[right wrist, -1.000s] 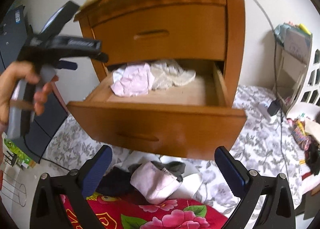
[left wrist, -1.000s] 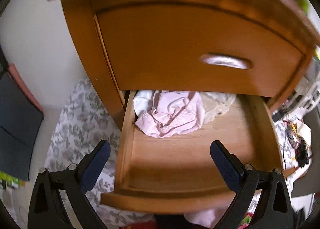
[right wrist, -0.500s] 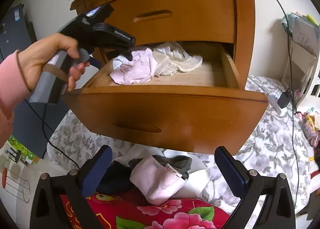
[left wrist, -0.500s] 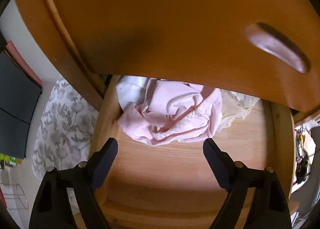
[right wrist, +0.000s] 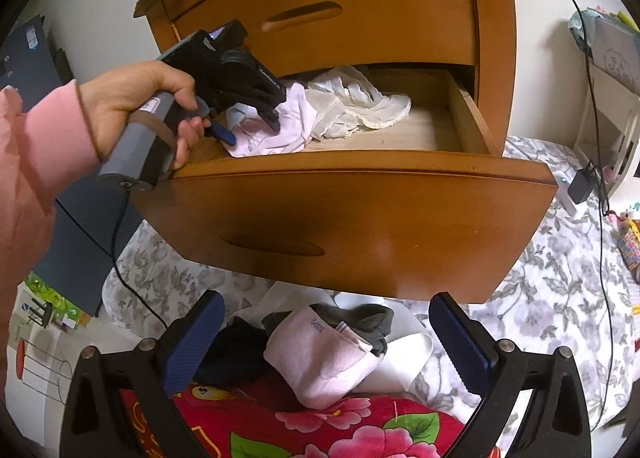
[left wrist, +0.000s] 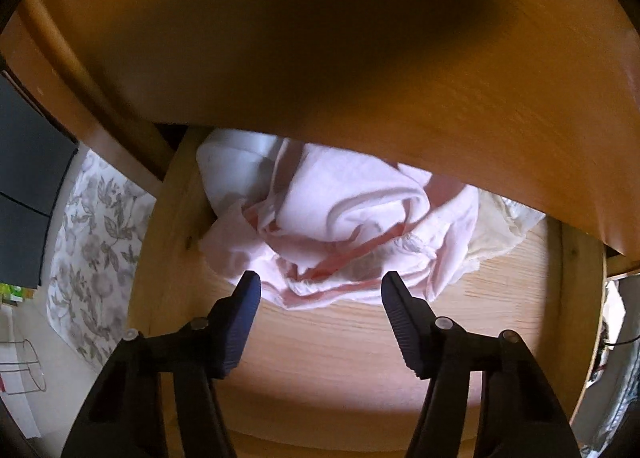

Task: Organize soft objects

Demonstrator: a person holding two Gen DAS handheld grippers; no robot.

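Note:
A crumpled pink garment point(left wrist: 352, 226) lies at the back left of the open wooden drawer point(left wrist: 360, 346), beside a cream lacy cloth point(left wrist: 496, 234) and a white cloth point(left wrist: 232, 166). My left gripper point(left wrist: 320, 290) points steeply down into the drawer. Its jaws are closing, with the garment's near edge between the tips and the pads not pressing on it. In the right wrist view a hand holds that left gripper point(right wrist: 268, 114) over the pink garment point(right wrist: 288, 130). My right gripper point(right wrist: 326, 322) hangs open below the drawer front, above a pink sock point(right wrist: 320, 358) among dark socks point(right wrist: 236, 354).
The upper drawer's front point(right wrist: 320, 18) overhangs the open drawer point(right wrist: 340, 210). A red floral cloth point(right wrist: 320, 426) lies under the socks on a grey flowered sheet point(right wrist: 540, 298). A black cable point(right wrist: 600, 178) runs down the right, with a white rack point(right wrist: 608, 118) behind.
My left gripper has come down and forward into the drawer, close to the pink garment, and its jaws have narrowed. The right gripper has sunk slightly and stays open.

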